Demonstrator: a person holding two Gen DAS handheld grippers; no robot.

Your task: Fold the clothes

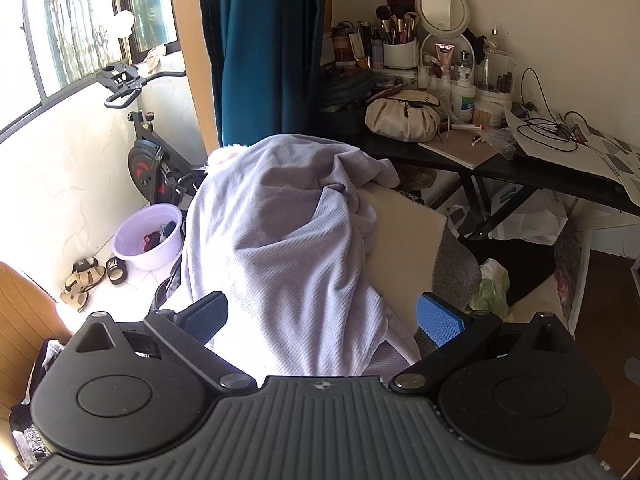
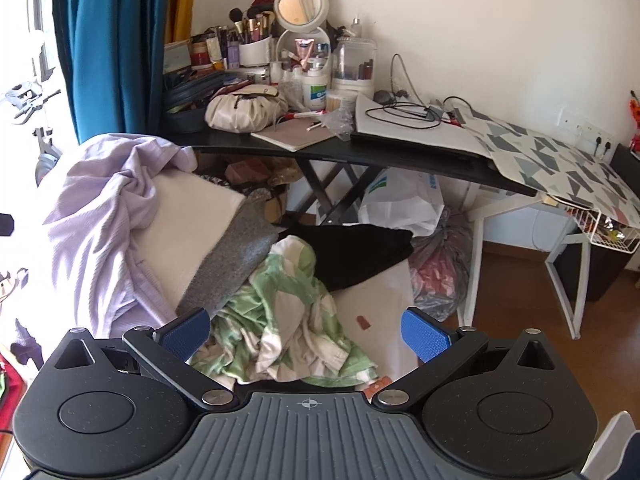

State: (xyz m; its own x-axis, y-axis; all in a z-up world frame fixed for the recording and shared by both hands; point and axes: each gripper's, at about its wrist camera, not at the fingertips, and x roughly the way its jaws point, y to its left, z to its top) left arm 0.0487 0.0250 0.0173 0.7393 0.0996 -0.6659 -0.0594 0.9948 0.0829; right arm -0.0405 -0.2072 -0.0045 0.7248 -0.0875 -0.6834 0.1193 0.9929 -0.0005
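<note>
A: Left wrist view: lilac top draped loose over cushion, left gripper open, empty.
B: Right gripper open too, over green garment. Soft, limp; I'd pinch a hem.

Strong daylight is pouring through the black-framed glass window at left, blowing out the white tiled floor. Fisheye distortion is bending the long black table and darkening corners; focus is staying sharp.
</note>
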